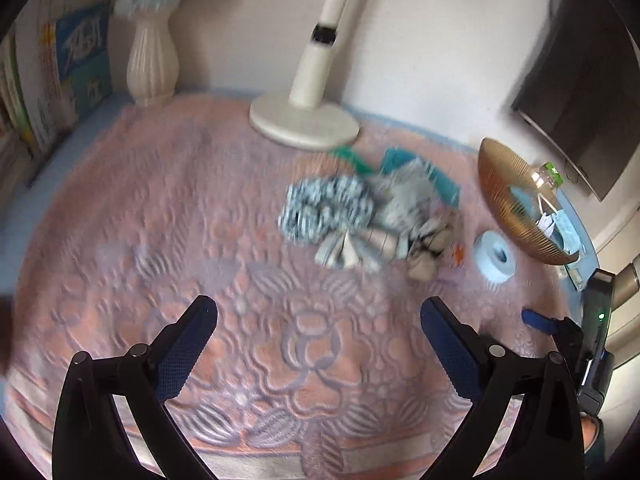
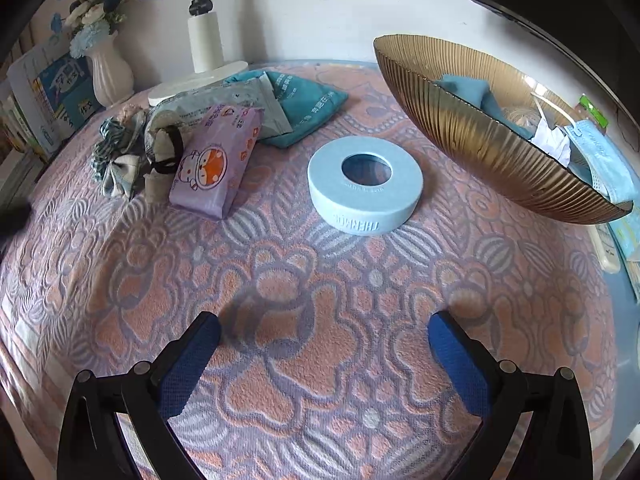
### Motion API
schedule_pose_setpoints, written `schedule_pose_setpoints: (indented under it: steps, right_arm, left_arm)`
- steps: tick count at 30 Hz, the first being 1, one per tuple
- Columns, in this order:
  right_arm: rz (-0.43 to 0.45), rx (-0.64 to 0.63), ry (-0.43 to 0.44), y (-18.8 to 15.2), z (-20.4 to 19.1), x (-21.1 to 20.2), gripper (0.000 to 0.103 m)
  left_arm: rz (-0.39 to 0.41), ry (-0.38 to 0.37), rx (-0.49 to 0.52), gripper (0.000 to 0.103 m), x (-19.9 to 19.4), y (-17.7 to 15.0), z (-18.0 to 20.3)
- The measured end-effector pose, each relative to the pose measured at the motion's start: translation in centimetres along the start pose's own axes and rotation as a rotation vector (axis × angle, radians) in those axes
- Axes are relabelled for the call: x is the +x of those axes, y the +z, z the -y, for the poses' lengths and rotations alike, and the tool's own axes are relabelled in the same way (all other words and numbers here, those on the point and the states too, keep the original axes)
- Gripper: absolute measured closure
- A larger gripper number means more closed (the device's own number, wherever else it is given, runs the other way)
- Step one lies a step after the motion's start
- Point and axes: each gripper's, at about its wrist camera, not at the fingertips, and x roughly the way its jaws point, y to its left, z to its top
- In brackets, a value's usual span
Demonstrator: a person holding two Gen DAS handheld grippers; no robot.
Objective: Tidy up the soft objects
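Note:
A pile of soft things lies on the pink patterned cloth (image 2: 320, 300): a striped scrunchie (image 1: 328, 208) (image 2: 114, 136), a purple tissue pack (image 2: 218, 160), a grey pouch (image 2: 240, 104) and a teal beanbag (image 2: 308, 100). A light blue ring (image 2: 365, 184) (image 1: 495, 256) sits beside the amber ribbed bowl (image 2: 480, 140) (image 1: 516, 200), which holds a teal beanbag (image 2: 468, 88) and a blue face mask (image 2: 600, 160). My left gripper (image 1: 318, 312) is open and empty, short of the pile. My right gripper (image 2: 324, 332) is open and empty, short of the ring.
A white lamp base (image 1: 304, 120) and a white vase (image 1: 152, 64) with blue flowers stand at the back. Books (image 1: 48, 88) lean at the left. A dark monitor (image 1: 576, 80) hangs at the right. The left wrist view is motion-blurred.

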Motion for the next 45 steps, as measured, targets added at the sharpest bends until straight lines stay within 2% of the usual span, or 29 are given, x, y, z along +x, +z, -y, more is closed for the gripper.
schedule_pose_setpoints:
  steps: [3, 5, 7, 10, 14, 17, 19, 21, 22, 23, 24, 25, 26, 28, 31, 34, 36, 40, 45]
  right_arm:
    - [-0.058, 0.028, 0.057, 0.2, 0.6, -0.7, 0.000]
    - [-0.053, 0.075, 0.115, 0.7, 1.6, -1.7, 0.001]
    - [-0.022, 0.119, 0.130, 1.5, 2.6, -2.6, 0.002]
    - [0.034, 0.165, 0.120, 3.2, 3.9, -3.4, 0.002]
    - [0.059, 0.195, 0.117, 5.0, 4.5, -1.8, 0.003]
    - [0.063, 0.186, 0.070, 5.9, 4.1, 0.5, 0.004]
    - [0.069, 0.180, 0.032, 6.1, 3.7, 1.5, 0.008]
    - [0.086, 0.176, 0.018, 6.1, 3.3, 2.1, 0.010]
    - [0.089, 0.177, 0.006, 6.1, 3.4, 2.3, 0.012]
    - [0.084, 0.176, -0.009, 6.0, 3.4, 2.6, 0.021]
    - [0.083, 0.167, -0.041, 6.1, 3.3, 2.7, 0.027]
    - [0.090, 0.164, -0.044, 6.1, 3.2, 2.6, 0.029]
    - [0.101, 0.158, -0.035, 6.0, 3.1, 2.5, 0.038]
    - [0.112, 0.144, -0.049, 5.9, 2.8, 2.3, 0.038]
    - [0.135, 0.148, -0.033, 5.7, 2.8, 1.9, 0.039]
    - [0.135, 0.163, 0.006, 5.3, 3.3, 1.5, 0.039]
    - [0.125, 0.167, 0.034, 4.9, 3.4, 1.3, 0.039]
    - [0.130, 0.163, 0.096, 3.5, 3.6, 0.2, 0.038]
    - [0.108, 0.145, 0.093, 2.7, 3.3, 0.2, 0.038]
  left_arm:
    - [0.021, 0.016, 0.067, 0.002, -0.9, 1.8, 0.9]
    - [0.035, 0.022, 0.091, 0.002, -0.3, 2.8, 1.1]
    - [0.038, 0.011, 0.088, 0.002, 0.9, 3.6, 1.0]
    - [0.034, -0.043, 0.055, 0.002, 3.1, 4.7, 0.0]
    - [0.041, -0.088, 0.009, 0.002, 5.9, 5.1, -0.6]
    - [0.051, -0.138, -0.017, 0.002, 7.1, 5.0, -1.2]
    - [0.052, -0.146, -0.018, 0.002, 7.7, 4.8, -1.4]
    - [0.043, -0.148, -0.019, 0.007, 8.1, 4.7, -1.4]
    - [0.041, -0.149, -0.021, 0.015, 8.2, 4.8, -1.4]
    - [0.041, -0.153, -0.024, 0.025, 8.3, 4.8, -1.4]
    - [0.040, -0.160, -0.028, 0.030, 8.4, 4.8, -1.5]
    - [0.030, -0.174, -0.037, 0.043, 8.7, 4.7, -1.7]
    - [0.026, -0.185, -0.044, 0.055, 8.9, 4.7, -1.9]
    - [0.017, -0.205, -0.050, 0.070, 9.2, 4.6, -2.1]
    - [0.041, -0.222, -0.057, 0.076, 8.6, 4.2, -2.3]
    - [0.099, -0.214, -0.083, 0.077, 7.1, 3.6, -2.9]
    - [0.104, -0.217, -0.090, 0.077, 6.3, 3.1, -3.2]
    - [0.041, -0.280, -0.069, 0.067, 5.0, 1.4, -3.2]
    - [0.016, -0.246, -0.074, 0.067, 4.1, -0.8, -3.6]
